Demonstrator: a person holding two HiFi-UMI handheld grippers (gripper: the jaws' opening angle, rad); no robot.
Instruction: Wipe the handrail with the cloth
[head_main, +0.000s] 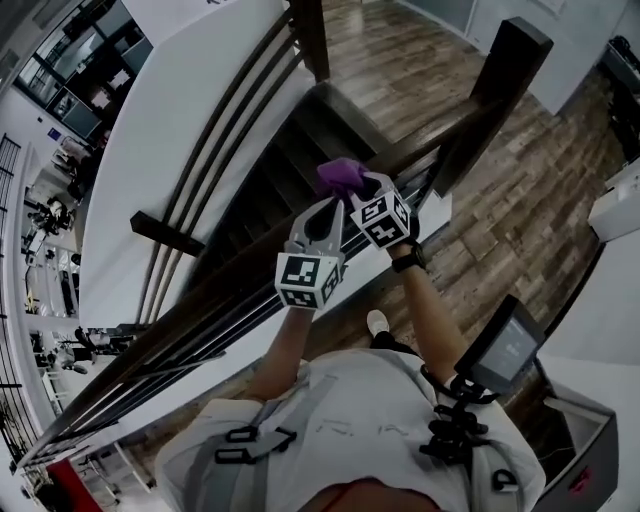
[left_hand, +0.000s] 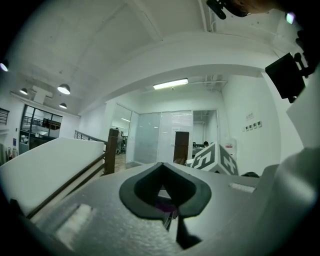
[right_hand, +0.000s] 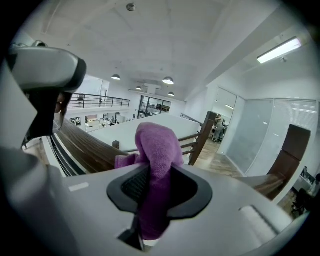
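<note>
A dark wooden handrail (head_main: 205, 300) runs from lower left to upper right in the head view. My right gripper (head_main: 368, 186) is shut on a purple cloth (head_main: 343, 174), which bunches at its tips over the rail. In the right gripper view the cloth (right_hand: 157, 145) stands up between the jaws, with the handrail (right_hand: 85, 145) stretching away to the left. My left gripper (head_main: 330, 208) is just left of the right one above the rail, its jaws closed together with nothing clearly held. The left gripper view looks level across the room past the left gripper (left_hand: 161, 166).
A dark newel post (head_main: 505, 75) stands where the rail ends at upper right. Stairs (head_main: 300, 140) drop beyond the rail, flanked by a second railing (head_main: 215, 140) and a white half-wall (head_main: 150, 150). Wood floor (head_main: 520, 220) lies to the right.
</note>
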